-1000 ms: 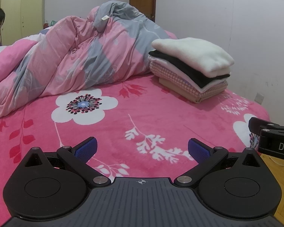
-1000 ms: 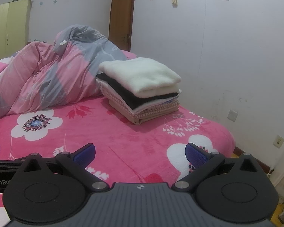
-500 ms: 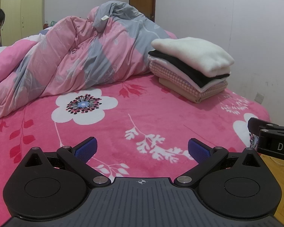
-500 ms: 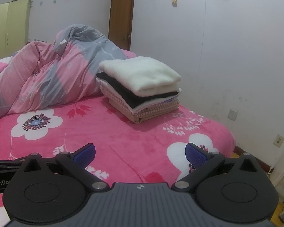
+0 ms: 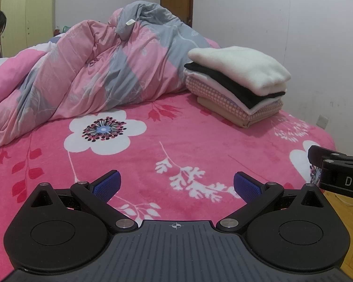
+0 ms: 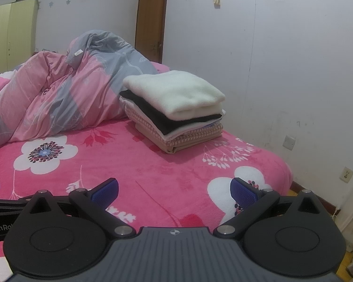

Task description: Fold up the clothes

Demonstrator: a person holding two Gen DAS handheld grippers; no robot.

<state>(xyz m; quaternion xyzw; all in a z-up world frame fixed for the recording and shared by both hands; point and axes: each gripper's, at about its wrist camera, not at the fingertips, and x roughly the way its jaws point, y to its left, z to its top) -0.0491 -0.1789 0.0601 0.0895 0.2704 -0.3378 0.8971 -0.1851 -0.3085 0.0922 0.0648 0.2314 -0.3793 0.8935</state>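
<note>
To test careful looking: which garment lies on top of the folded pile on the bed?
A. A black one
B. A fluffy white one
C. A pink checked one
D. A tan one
B: the fluffy white garment crowns the folded pile, with the black garment directly beneath it, and the pink checked garment and the tan garment lower down.

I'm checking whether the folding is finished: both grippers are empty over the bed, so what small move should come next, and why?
Probably hold off and pull both back: the left gripper and right gripper are open, holding nothing; the stack of folded clothes sits tidy on the pink blanket, with no loose garment in view, only the rumpled duvet.
</note>
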